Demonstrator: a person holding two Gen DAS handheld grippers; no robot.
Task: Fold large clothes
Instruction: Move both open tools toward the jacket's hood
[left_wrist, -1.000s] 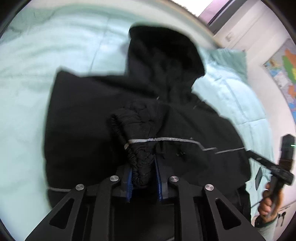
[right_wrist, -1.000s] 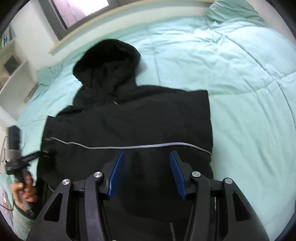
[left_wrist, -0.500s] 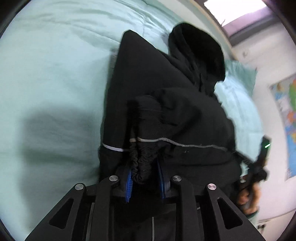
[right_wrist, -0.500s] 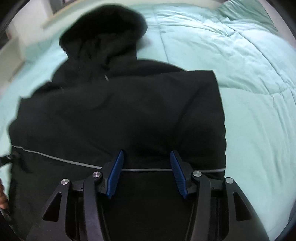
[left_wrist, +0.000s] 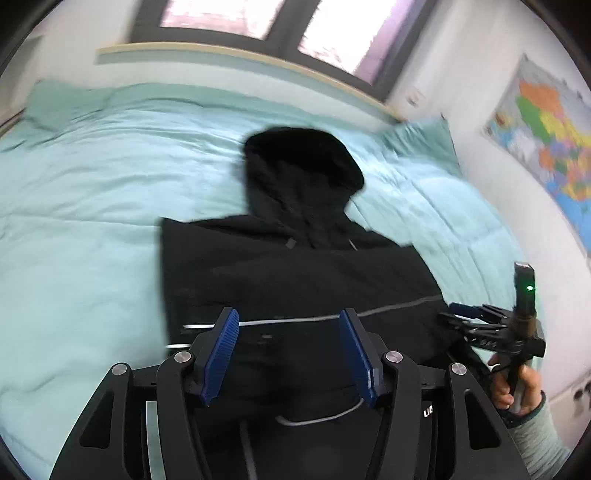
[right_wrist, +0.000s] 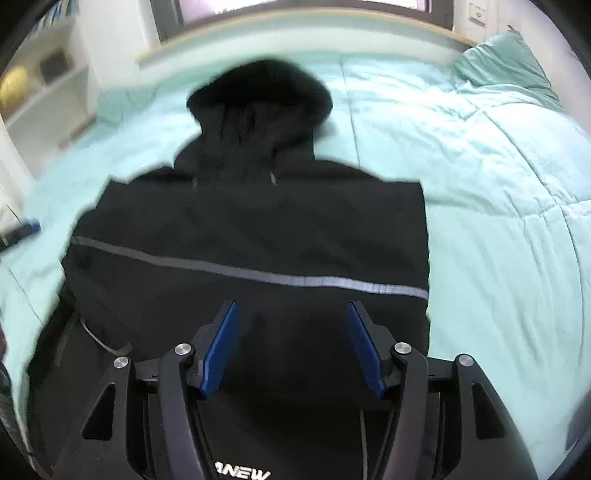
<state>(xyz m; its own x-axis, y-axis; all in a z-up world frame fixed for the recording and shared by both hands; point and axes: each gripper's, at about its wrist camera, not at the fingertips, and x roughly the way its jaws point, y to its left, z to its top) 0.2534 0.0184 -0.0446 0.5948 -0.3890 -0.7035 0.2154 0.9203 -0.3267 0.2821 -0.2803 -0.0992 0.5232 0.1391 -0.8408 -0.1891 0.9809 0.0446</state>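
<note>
I have the black hooded jacket with the thin grey reflective stripe (right_wrist: 258, 275) lying flat on the pale mint quilted bedspread (right_wrist: 498, 206), hood toward the window and both sides already turned in, so it reads as a neat rectangle. My left gripper (left_wrist: 290, 350) has just been opening and nothing sits between its blue pads; it is released above the jacket's lower half. My right gripper (right_wrist: 291, 345) has been widening too and is equally empty, hanging over the hem end. I judge the side folds done and the lengthwise fold next: both tongs need to drop to the bottom corners, pinch the hem, and carry it up toward the hood (keeping the stripe level so the layers stay square).

The left wrist view alone shows the colourful wall map (left_wrist: 546, 147) and my right hand (left_wrist: 517, 387) on its handle. The right wrist view alone shows the white shelving (right_wrist: 48, 92), and the jacket's right edge straight against the bedspread
</note>
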